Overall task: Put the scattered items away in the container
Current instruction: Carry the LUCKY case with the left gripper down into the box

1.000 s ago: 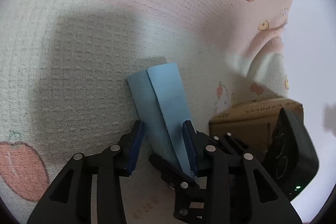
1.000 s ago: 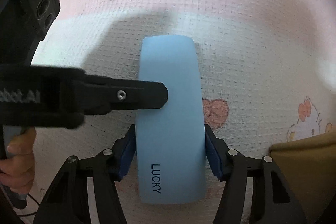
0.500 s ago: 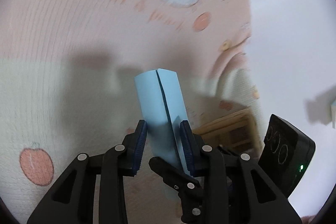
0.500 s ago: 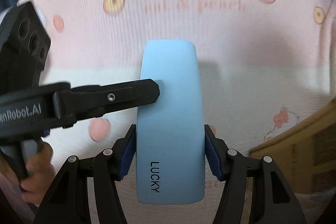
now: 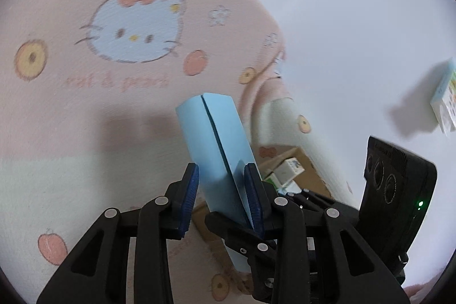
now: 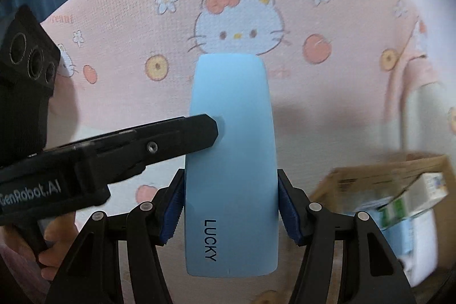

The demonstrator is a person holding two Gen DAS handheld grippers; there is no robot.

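Left gripper point(image 5: 222, 190), in its own wrist view, clamps the long edges of the light blue case point(image 5: 216, 150), held off the Hello Kitty blanket point(image 5: 85, 53), with the cardboard box point(image 5: 307, 170) of small cartons just right of the case. In the right wrist view, the right gripper point(image 6: 229, 207) pinches the same case point(image 6: 230, 161), printed "LUCKY", by its sides; the left gripper's finger point(image 6: 171, 136) presses the case's left face, and the box point(image 6: 399, 190) sits lower right of it.

Small boxes point(image 6: 404, 207) inside carton point(image 6: 370, 173)
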